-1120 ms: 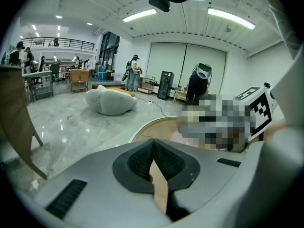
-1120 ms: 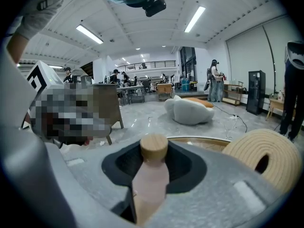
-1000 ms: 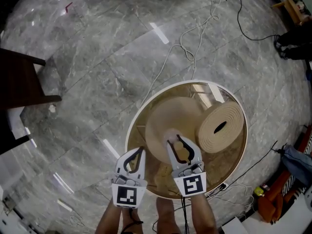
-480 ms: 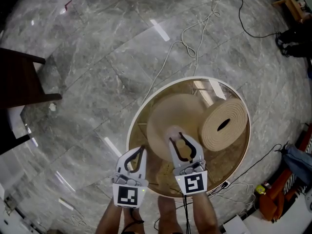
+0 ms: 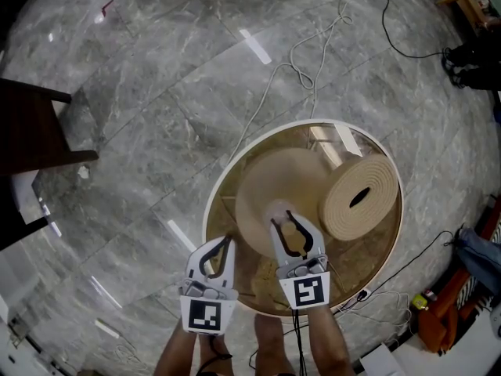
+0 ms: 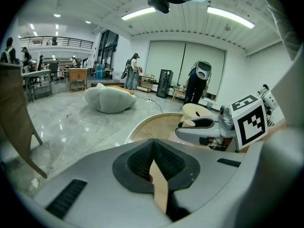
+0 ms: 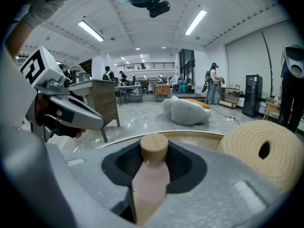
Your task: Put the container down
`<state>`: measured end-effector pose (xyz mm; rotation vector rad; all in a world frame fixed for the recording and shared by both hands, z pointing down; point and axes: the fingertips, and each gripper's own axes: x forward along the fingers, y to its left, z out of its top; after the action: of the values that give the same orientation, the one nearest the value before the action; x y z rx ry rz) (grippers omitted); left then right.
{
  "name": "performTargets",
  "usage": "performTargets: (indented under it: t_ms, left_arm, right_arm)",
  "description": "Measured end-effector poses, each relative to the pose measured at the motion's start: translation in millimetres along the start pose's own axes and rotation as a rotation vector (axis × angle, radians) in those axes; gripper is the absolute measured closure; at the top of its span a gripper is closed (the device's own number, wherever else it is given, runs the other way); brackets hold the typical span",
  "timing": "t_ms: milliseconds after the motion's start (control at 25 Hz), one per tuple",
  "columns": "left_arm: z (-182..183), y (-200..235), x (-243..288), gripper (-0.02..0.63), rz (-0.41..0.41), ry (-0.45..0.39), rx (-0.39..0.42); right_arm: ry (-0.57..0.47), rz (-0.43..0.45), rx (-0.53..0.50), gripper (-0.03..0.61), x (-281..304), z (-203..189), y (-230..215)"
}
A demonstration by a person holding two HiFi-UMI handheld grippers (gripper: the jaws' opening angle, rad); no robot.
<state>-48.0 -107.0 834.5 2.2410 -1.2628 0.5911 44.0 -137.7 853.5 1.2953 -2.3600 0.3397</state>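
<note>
Jaws first, from the head view: the right gripper (image 5: 282, 219) is over the round table (image 5: 213, 210), pinching a pale container (image 5: 276, 209) at the near brim of a straw hat (image 5: 270, 175). The left gripper (image 5: 226, 241) is at the table's near edge.

Left gripper view: pads pressed together, nothing between them.

Right gripper view: jaws clamped on the pinkish container's body, its wooden cap (image 7: 154, 147) poking up between the tips, and a coiled roll (image 7: 263, 151) to the right.

Bright, even indoor light comes from long ceiling strips (image 7: 90, 31) in both gripper views. The polished marble floor (image 5: 156, 92) throws back white streaks of glare (one lies just beside the round table (image 5: 309, 123)). Fisheye bending curves every edge and darkens the corners; the container (image 7: 151, 175), close to the lens, looks soft.
</note>
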Motion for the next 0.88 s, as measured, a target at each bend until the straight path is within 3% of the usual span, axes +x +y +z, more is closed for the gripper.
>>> performTargets:
  t_ms: [880]
  left_arm:
    - [-11,2,-7,0.6,-0.001,0.011,-0.001]
  right_arm:
    - [0.021,-0.004,-0.039,0.443,0,-5,4]
